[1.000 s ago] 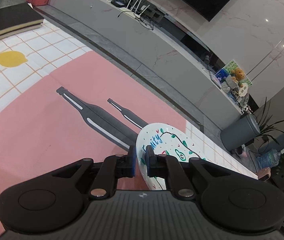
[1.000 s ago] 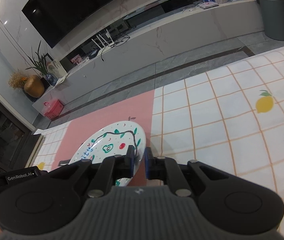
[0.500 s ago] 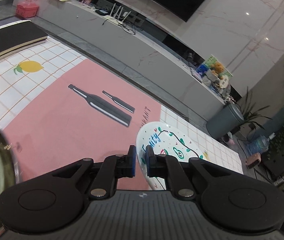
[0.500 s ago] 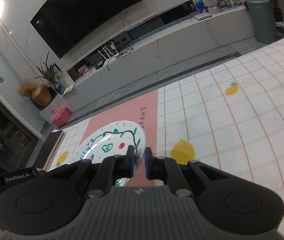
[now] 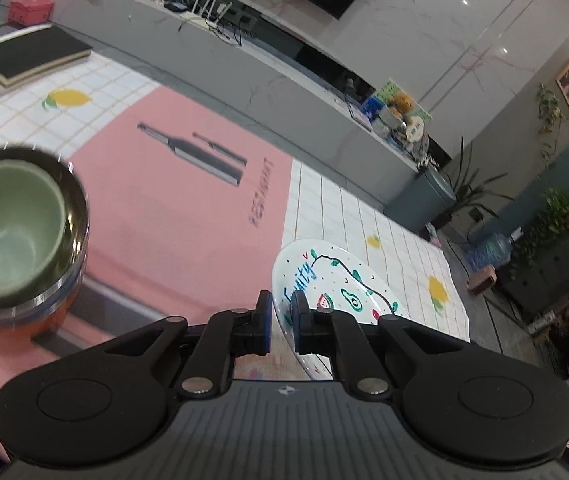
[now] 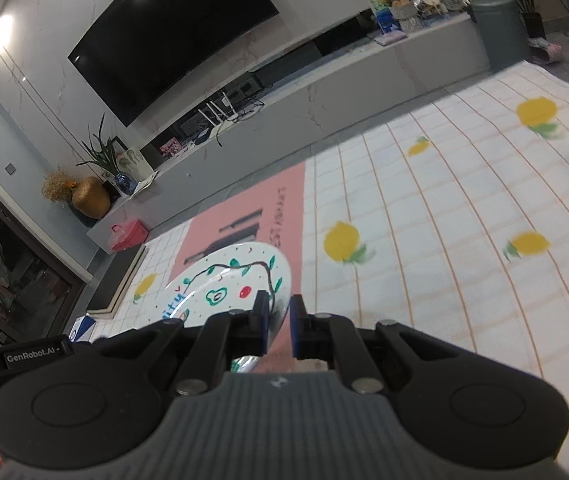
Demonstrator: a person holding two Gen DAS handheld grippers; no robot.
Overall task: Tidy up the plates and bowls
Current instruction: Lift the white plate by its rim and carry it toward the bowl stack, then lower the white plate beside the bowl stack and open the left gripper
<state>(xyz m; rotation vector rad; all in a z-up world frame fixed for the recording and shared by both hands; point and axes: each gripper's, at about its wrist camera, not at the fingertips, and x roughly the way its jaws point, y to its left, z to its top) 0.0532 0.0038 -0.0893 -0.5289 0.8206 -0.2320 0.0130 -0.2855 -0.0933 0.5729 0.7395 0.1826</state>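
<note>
A white plate [image 5: 344, 284] painted with fruit and green vines hangs in the air above the table, held at two opposite rims. My left gripper [image 5: 281, 300] is shut on the plate's left rim. In the right wrist view the same plate [image 6: 228, 280] sits left of centre, and my right gripper [image 6: 279, 304] is shut on its right rim. At the left of the left wrist view stands a stack of bowls [image 5: 8, 220]: a green bowl nested in a steel one, with an orange one below. The stack is well to the left of the plate.
A pink mat [image 5: 172, 200] and a lemon-print checked cloth [image 6: 444, 220] cover the table. A black book [image 5: 32, 56] lies at the far left corner. Beyond are a long grey TV bench [image 5: 244, 60], a grey bin [image 5: 420, 200] and a red box [image 5: 30, 2].
Both grippers have carried the plate up and sideways across the table. The bowl stack has come fully into the left wrist view, and more lemon cloth shows on the right.
</note>
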